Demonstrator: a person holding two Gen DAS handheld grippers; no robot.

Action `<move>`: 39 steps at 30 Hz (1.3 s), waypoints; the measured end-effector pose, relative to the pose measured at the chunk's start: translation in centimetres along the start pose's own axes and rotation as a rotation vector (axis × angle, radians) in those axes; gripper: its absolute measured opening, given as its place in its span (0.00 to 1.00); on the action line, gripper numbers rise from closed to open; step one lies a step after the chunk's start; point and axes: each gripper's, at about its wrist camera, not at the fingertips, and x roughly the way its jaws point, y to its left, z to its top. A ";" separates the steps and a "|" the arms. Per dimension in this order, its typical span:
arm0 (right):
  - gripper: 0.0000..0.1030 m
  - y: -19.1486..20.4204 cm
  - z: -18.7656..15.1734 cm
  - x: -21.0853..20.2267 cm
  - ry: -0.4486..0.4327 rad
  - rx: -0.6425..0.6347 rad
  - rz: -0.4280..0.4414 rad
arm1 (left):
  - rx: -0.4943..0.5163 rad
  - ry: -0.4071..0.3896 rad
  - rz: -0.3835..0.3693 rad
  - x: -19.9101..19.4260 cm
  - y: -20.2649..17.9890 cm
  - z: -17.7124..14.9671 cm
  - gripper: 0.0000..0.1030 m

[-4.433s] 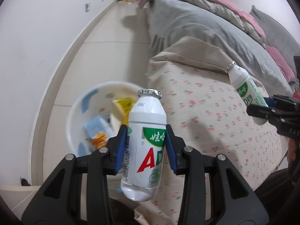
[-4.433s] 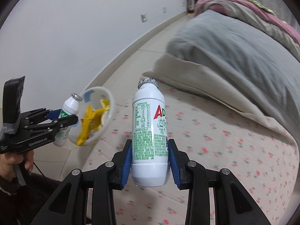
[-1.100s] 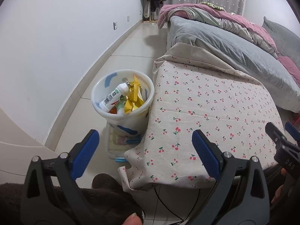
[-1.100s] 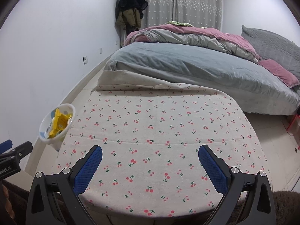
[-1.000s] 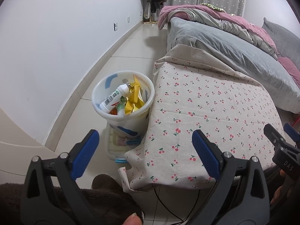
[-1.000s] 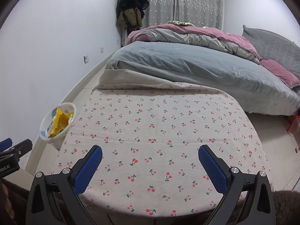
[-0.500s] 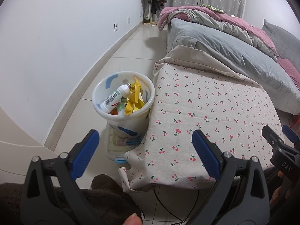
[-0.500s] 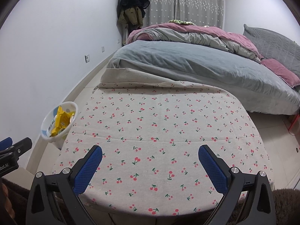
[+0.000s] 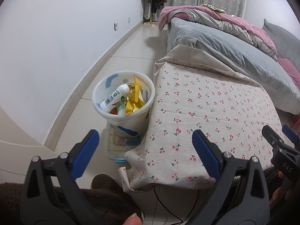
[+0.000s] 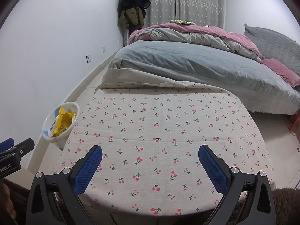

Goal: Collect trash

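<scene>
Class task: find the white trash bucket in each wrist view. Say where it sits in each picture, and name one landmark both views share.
Left wrist view: the white trash bucket is left of centre, on the floor against the table's left edge.
Right wrist view: the bucket is at the left edge, partly hidden behind the table.
Shared landmark: the cherry-print tablecloth.

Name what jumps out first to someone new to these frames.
The white bin on the floor at the table's left edge, stuffed with a white bottle and yellow wrappers. Then the cherry-print tablecloth, and the open left gripper and right gripper in front.
</scene>
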 end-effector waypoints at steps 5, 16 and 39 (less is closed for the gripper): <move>1.00 0.0 0.0 0.0 -0.001 0.001 0.000 | -0.001 -0.001 0.001 0.0 0.0 -0.1 0.96; 1.00 0.1 0.0 0.0 0.000 0.002 -0.002 | -0.002 0.003 -0.002 0.0 -0.1 -0.3 0.96; 1.00 0.4 -0.2 0.0 0.002 0.002 0.000 | -0.001 0.009 -0.005 -0.1 -0.1 -0.2 0.96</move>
